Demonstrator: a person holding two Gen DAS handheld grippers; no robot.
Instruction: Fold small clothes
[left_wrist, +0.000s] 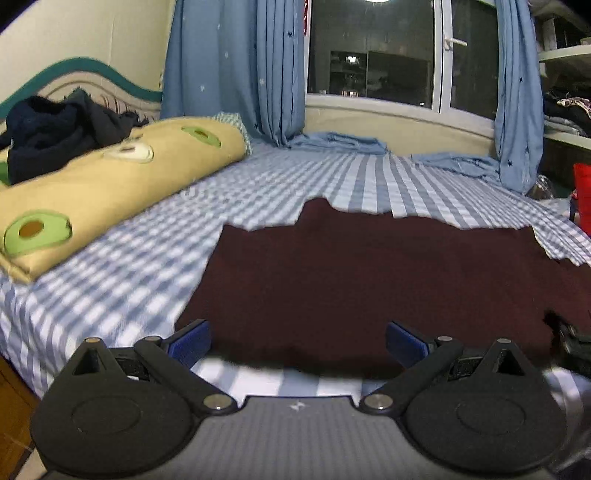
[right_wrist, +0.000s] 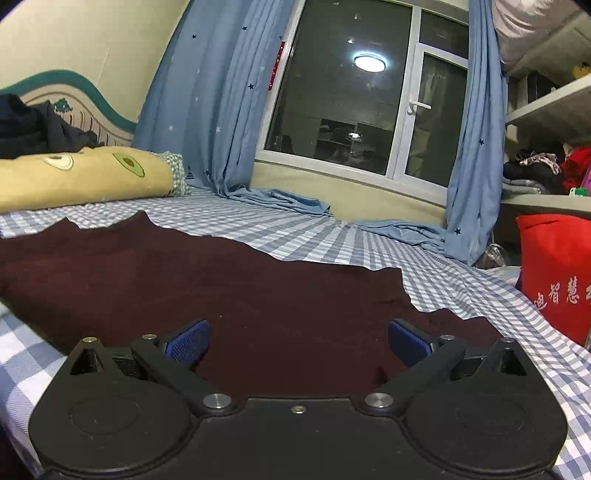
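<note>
Dark maroon garment (left_wrist: 369, 277), flat on checked bedsheet (left_wrist: 129, 288)

Blue-checked bed sheet (left_wrist: 122, 280) is covering the bed. Avocado-print cushion (left_wrist: 110, 181) is lying by the teal-trimmed headboard (left_wrist: 92, 70). Star-patterned blue curtains (right_wrist: 207, 110) are hanging beside a dark window (right_wrist: 351, 96), which is reflecting a ceiling lamp (right_wrist: 369, 62). Shelves (right_wrist: 546, 107) are standing at right above a red bag (right_wrist: 557, 273).

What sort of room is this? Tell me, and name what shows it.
Most likely a bedroom. A bed with a checked sheet and a curved headboard fills the view, a pillow lies at its head, and blue curtains hang at a dark window. A dark red garment is spread on the bed.
</note>
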